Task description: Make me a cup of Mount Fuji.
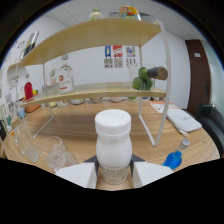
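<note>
A white plastic bottle [113, 145] with a white screw cap and a pale label stands upright between my two white fingers [79, 175]. My gripper [114, 175] is shut on the bottle, with both fingers pressed against its lower sides. A clear glass cup [56, 152] sits on the wooden table left of the fingers. Another clear glass [25, 142] stands further left. A small blue bottle [173, 159] with a grey cap lies to the right of the fingers.
A two-tier wooden shelf on white wire legs [157, 107] stands just beyond the bottle. On its lower board are a clear liquor bottle [65, 77], a red bottle [28, 91] and green fruit beside a dark bottle [150, 76]. A white pouch [183, 120] lies at the right.
</note>
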{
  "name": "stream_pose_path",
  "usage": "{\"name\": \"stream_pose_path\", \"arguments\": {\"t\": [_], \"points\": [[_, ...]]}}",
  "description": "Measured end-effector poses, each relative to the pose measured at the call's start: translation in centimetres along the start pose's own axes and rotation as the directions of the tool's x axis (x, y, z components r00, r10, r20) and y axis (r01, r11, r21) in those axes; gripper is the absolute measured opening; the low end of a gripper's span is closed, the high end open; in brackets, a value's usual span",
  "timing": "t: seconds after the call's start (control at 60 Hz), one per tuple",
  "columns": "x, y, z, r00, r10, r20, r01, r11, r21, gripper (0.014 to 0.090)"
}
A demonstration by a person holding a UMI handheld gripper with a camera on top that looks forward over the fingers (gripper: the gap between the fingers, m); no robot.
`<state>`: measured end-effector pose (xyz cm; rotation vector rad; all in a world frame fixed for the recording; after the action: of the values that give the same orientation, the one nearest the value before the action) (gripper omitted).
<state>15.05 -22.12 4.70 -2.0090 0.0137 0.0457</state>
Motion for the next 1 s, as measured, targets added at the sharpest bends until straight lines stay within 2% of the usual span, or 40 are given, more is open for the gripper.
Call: {"name": "stream_pose_path", "arguments": {"t": [0.067, 0.15, 0.183, 0.333, 0.433, 0.667, 1.0], "points": [[0.6, 0.0, -0.4, 0.999, -0.004, -0.035, 0.004, 1.000, -0.011, 0.0575], [0.8, -1.2, -1.6, 0.998, -0.008, -0.069, 0.008, 1.000, -0.003, 0.0813], [0.8, -1.8, -2.3, 0.997, -0.002, -0.078, 0.002, 1.000, 0.000, 0.0862], [-0.4, -5.1, -6.3, 0.992, 0.009, -0.128, -0.008, 1.000, 0.011, 0.0855], [-2.3, -6.3, -9.0, 0.988, -0.013, -0.153, 0.011, 1.000, -0.014, 0.0854], [-9.1, -6.2, -13.6, 0.990, -0.005, -0.139, -0.005, 0.997, -0.071, 0.0863], [-14.1, -4.5, -15.4, 0.993, -0.006, -0.120, -0.008, 0.993, -0.120, 0.0860]]}}
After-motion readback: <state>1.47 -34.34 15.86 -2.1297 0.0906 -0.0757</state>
